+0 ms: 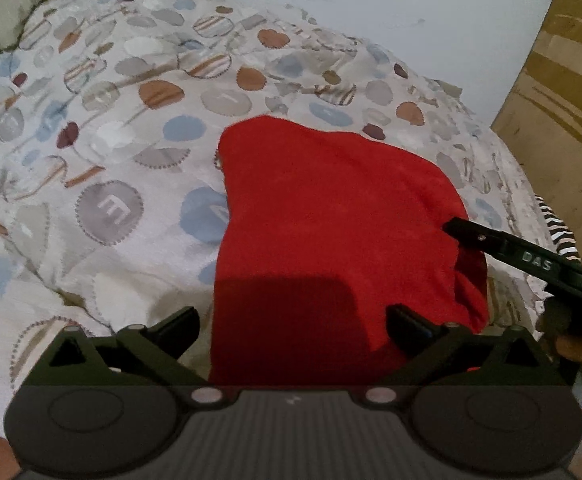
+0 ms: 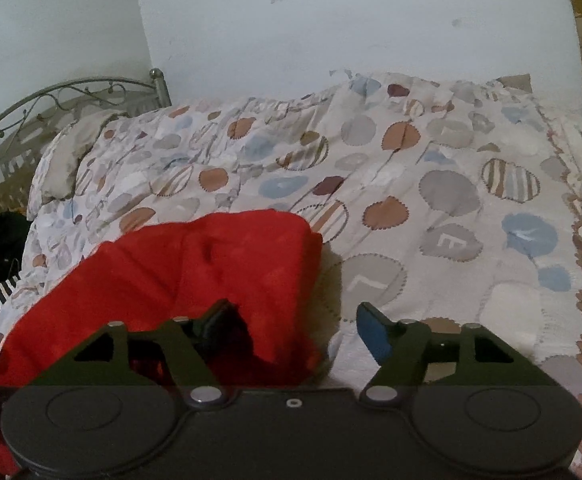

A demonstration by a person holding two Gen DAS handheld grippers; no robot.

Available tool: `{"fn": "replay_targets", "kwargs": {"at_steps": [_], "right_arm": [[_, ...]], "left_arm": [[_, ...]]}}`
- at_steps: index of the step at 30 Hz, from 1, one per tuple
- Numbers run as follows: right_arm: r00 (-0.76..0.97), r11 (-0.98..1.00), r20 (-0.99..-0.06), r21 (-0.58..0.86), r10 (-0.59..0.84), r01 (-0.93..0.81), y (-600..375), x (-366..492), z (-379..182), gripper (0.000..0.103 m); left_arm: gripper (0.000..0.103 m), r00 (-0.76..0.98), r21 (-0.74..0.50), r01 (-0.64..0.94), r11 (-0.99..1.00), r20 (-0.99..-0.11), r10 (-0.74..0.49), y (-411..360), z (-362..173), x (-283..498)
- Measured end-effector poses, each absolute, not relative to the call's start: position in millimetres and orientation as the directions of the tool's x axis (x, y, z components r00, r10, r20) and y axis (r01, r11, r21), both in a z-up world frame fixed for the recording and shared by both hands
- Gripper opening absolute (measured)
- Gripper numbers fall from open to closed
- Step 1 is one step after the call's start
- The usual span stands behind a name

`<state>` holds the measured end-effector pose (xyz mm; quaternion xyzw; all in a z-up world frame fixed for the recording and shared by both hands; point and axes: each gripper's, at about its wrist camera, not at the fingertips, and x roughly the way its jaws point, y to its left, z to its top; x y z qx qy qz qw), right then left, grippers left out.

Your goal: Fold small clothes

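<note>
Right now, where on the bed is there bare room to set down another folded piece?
Open bedspread lies between the red garment and the pillow. It is crowded near the left gripper and right gripper.

A folded garment lies on the bed, near its front edge. Behind the bed stands a wall; a pillow and metal headboard lie at its far-left end
</note>
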<state>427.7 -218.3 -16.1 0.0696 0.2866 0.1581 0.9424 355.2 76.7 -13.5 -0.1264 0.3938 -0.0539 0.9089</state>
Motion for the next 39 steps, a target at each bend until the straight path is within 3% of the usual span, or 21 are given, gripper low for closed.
{"fn": "replay_targets", "kwargs": {"at_steps": [6, 8, 9, 29, 39], "right_arm": [[0.814, 0.945, -0.482, 0.200, 0.324, -0.258, -223, 406, -2, 0.087], [0.825, 0.947, -0.465, 0.192, 0.320, -0.259, -225, 396, 5, 0.100], [0.832, 0.947, -0.454, 0.189, 0.319, -0.260, -226, 391, 9, 0.101], [0.952, 0.967, -0.173, 0.065, 0.253, -0.246, -228, 216, 71, 0.102], [0.955, 0.966, -0.156, 0.098, 0.252, -0.239, -234, 118, 63, 0.103]], "left_arm": [[0.102, 0.711, -0.228, 0.022, 0.973, -0.681, -0.176, 65, 5, 337], [0.102, 0.727, -0.214, 0.022, 0.977, -0.667, -0.163, 62, 12, 328], [0.102, 0.737, -0.207, 0.019, 0.978, -0.658, -0.154, 61, 17, 322], [0.103, 0.921, -0.154, -0.037, 0.987, -0.389, -0.026, 61, 79, 172], [0.103, 0.936, -0.123, -0.042, 0.991, -0.352, -0.004, 51, 63, 90]]}}
